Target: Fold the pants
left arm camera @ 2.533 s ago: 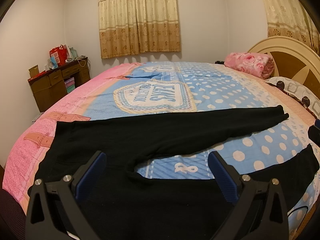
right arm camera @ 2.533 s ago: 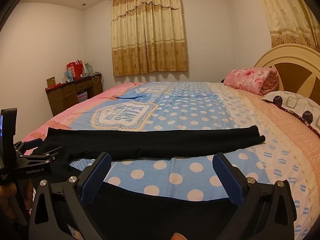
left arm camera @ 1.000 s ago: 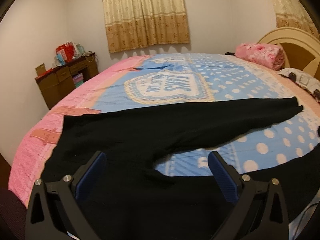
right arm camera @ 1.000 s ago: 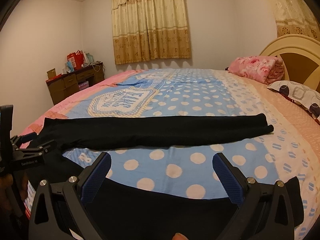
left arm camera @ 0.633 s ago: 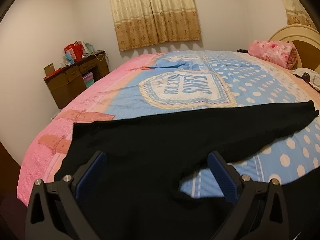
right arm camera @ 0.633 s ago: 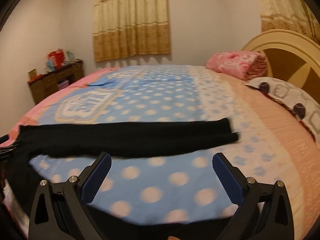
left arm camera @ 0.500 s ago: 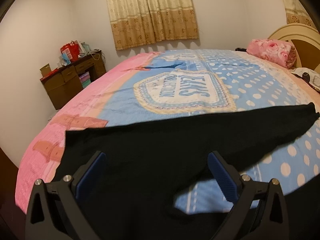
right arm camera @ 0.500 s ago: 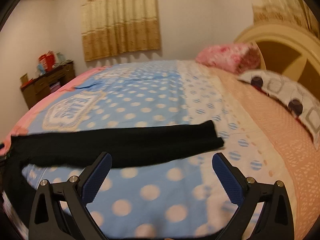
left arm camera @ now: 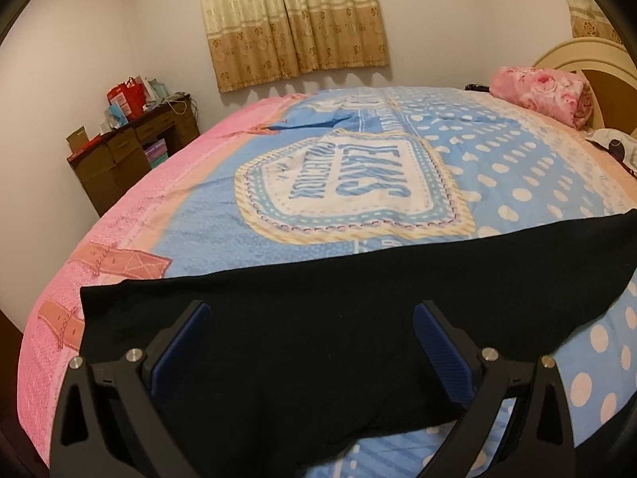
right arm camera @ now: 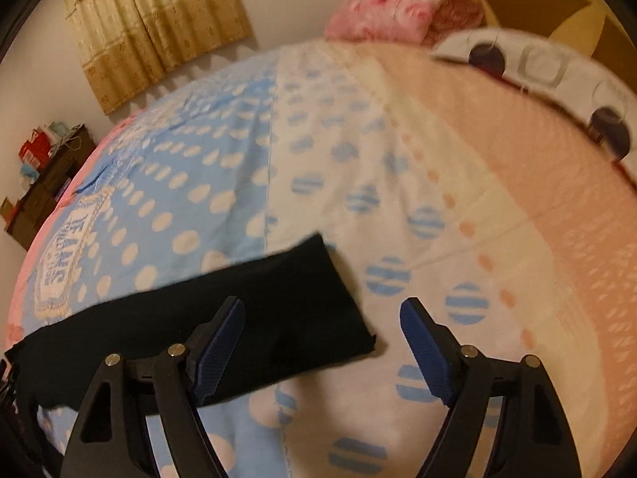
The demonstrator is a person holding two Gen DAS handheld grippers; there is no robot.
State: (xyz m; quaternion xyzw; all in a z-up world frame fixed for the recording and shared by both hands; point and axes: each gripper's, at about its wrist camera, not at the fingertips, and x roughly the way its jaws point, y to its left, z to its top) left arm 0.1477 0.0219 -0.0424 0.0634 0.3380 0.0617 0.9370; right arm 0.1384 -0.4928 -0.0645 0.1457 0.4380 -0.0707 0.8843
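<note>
A: Since a moment ago we see both cameras drop closer to the bed: the black pants (left arm camera: 318,318) fill more of the left wrist view, and the right wrist view has swung toward the far leg's cuff, with motion blur over the pillows.

B: Agreed. We find the left hand-held gripper (left arm camera: 314,348) open, its blue pads spread wide above the hip part of the pants, with nothing between them.

A: And the right hand-held gripper (right arm camera: 322,344)?

B: Open as well. We see its left pad (right arm camera: 217,348) over the black leg near the cuff (right arm camera: 342,314), while its right pad sits over bare bedspread (right arm camera: 438,207). Whether a pad touches the cloth, we cannot tell.

A: Where do the pants lie?

B: Flat on the blue dotted bedspread, near the bed's front edge, waist toward the pink border (left arm camera: 119,239), the far leg stretching toward the headboard (left arm camera: 589,51) side.

A: What else do we notice?

B: A folded pink floral blanket (left arm camera: 541,91) and a patterned pillow (right arm camera: 537,67) by the headboard, beige curtains (left arm camera: 294,20) on the back wall, and a brown desk (left arm camera: 123,159) with red bags in the corner.
</note>
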